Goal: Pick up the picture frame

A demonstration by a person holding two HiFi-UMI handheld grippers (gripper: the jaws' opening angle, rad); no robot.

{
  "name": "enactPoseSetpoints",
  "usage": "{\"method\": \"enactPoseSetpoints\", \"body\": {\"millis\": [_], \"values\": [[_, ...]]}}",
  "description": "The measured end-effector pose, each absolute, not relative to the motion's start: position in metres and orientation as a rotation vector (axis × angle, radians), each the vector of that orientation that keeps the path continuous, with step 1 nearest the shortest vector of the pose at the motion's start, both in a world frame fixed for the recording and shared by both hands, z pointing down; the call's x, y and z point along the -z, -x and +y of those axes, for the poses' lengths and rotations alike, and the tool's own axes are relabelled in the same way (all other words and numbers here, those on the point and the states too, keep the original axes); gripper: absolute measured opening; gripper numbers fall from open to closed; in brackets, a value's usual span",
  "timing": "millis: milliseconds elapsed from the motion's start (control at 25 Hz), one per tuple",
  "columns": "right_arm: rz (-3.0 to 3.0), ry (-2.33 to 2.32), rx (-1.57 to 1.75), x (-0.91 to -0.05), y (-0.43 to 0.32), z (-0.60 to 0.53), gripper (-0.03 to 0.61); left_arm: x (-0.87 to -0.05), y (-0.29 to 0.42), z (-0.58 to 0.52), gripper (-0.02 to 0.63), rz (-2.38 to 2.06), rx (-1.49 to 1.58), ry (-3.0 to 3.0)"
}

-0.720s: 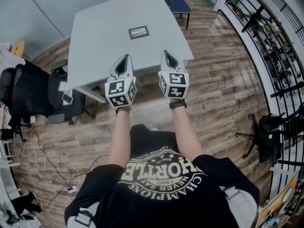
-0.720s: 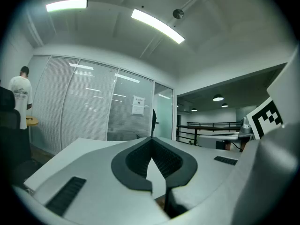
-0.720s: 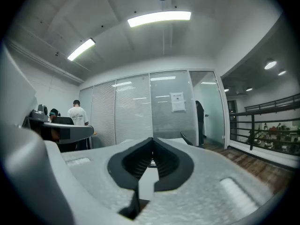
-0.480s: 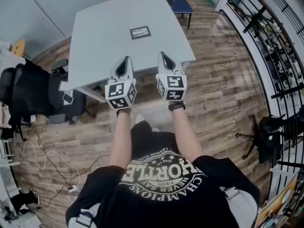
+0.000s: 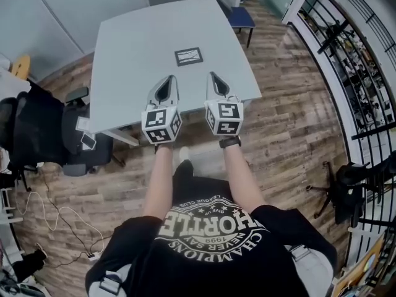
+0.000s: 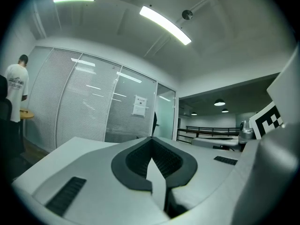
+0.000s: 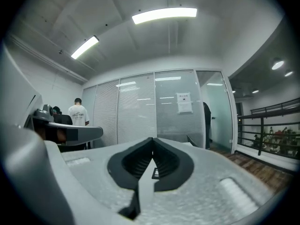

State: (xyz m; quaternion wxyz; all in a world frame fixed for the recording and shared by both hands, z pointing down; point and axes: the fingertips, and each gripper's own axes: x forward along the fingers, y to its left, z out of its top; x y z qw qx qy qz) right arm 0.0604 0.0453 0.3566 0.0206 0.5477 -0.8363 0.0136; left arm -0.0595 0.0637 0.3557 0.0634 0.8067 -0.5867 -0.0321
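A small dark picture frame (image 5: 189, 56) with a pale middle lies flat near the centre of the grey table (image 5: 130, 48). Both grippers are held level, side by side over the table's near edge, short of the frame. My left gripper (image 5: 166, 80) is shut with nothing in it, its tip below and left of the frame. The right gripper (image 5: 214, 77) is also shut and empty, below and right of the frame. In the right gripper view the frame (image 7: 154, 173) shows as a small dark patch past the shut jaws (image 7: 152, 143). The left gripper view shows shut jaws (image 6: 151, 142).
A blue chair (image 5: 240, 17) stands at the table's far right corner. A black office chair (image 5: 37, 125) stands left of the table. Another black chair (image 5: 352, 184) and a metal railing (image 5: 346, 48) are to the right. A cable (image 5: 62, 215) lies on the wood floor. A person (image 7: 78, 116) stands far off.
The table and frame have come nearer in the head view; both grippers now reach over the table's near edge. Both stay shut and empty.
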Motion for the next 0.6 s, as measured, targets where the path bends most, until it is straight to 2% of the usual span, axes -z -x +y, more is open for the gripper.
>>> {"method": "enactPoseSetpoints", "body": {"millis": [600], "values": [[-2.551,-1.696,-0.061,-0.378,0.016,-0.12,-0.002,-0.385,0.135,-0.112,0.006,-1.711,0.105,-2.413]]}}
